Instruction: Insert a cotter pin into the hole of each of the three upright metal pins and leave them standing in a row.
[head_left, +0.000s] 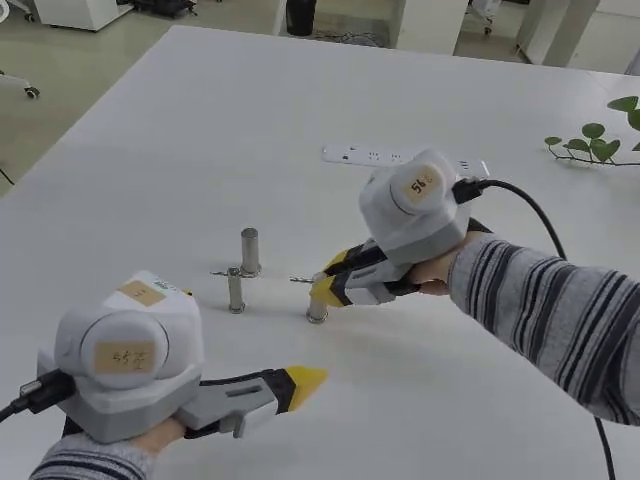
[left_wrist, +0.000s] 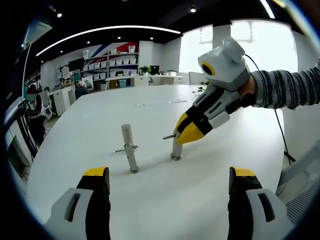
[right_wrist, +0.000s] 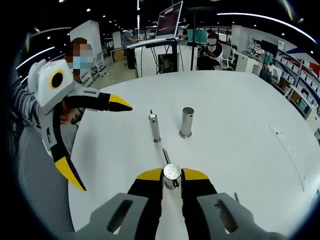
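Your right gripper (head_left: 329, 287) looks pinched narrow on the cotter pin (head_left: 300, 279), whose tip pokes out past the nearest metal pin (head_left: 317, 312). Keep it level and push straight, so that pin stays upright. Your left gripper (left_wrist: 169, 173) hangs wide open nearby, ready to steady the base. The far pin (head_left: 250, 250) is bare.

my white table (head_left: 200, 130) runs way out ahead | white power strip (head_left: 370, 155) lying flat on it, far side, right of middle | leafy green sprig (head_left: 600, 140) at the far right edge | shelves (left_wrist: 107, 60) and a monitor (right_wrist: 170, 19) in the room beyond
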